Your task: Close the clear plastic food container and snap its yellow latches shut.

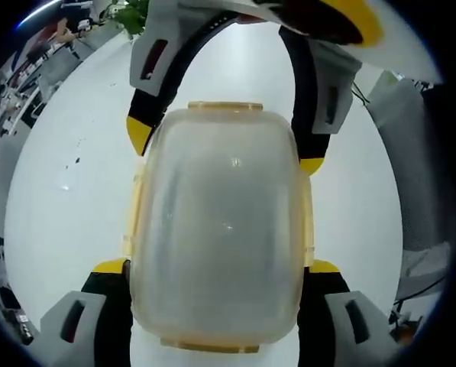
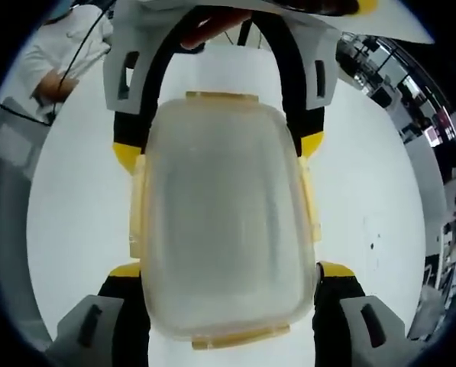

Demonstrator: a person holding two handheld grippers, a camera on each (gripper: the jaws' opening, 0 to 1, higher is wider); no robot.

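The clear plastic container point(image 1: 220, 229) lies on the white table with its lid on top. Yellow latches run along its long sides point(image 1: 133, 222) and its ends point(image 1: 225, 106); I cannot tell whether they are snapped down. My left gripper point(image 1: 216, 266) clasps the near end, one yellow-tipped jaw against each long side. The right gripper point(image 1: 224, 149) grips the far end the same way, coming in from the top. In the right gripper view the container point(image 2: 224, 214) sits between the right gripper point(image 2: 230, 269) below and the left gripper point(image 2: 219, 147) above, with an end latch point(image 2: 241, 336) nearest.
The white table point(image 1: 59, 199) stretches out around the container. A person in a white sleeve point(image 2: 59, 61) stands at the far side. A grey chair back point(image 1: 411, 153) is by the table's edge, and a green plant point(image 1: 132, 15) stands beyond it.
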